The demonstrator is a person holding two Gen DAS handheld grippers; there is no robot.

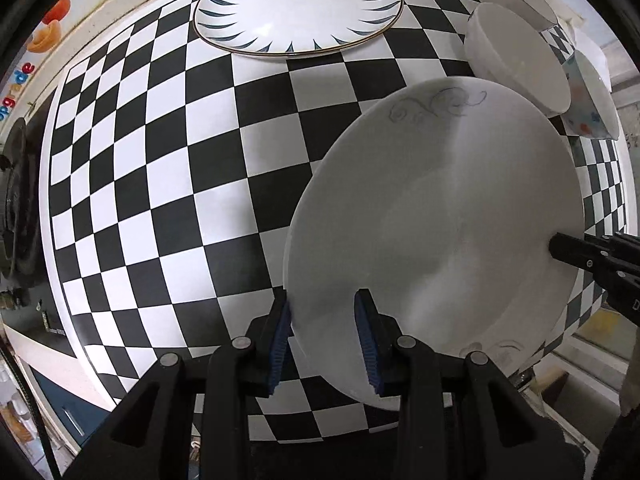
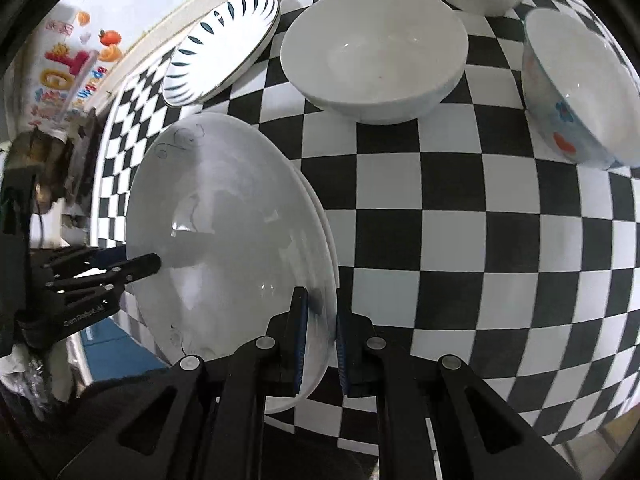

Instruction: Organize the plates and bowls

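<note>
Black-and-white checkered tabletop (image 1: pixel 168 184) fills both views. At lower right of the left wrist view, the left gripper (image 1: pixel 326 340) clamps the near rim of a white plate with a faint scroll pattern (image 1: pixel 436 220), which is tilted above the table. The right gripper (image 2: pixel 320 344) pinches the same plate's opposite rim. A leaf-patterned plate (image 1: pixel 298 8) lies at top centre. At upper right sit a plain white bowl (image 2: pixel 374 56) and a flower-patterned bowl (image 2: pixel 580 92), near each other.
</note>
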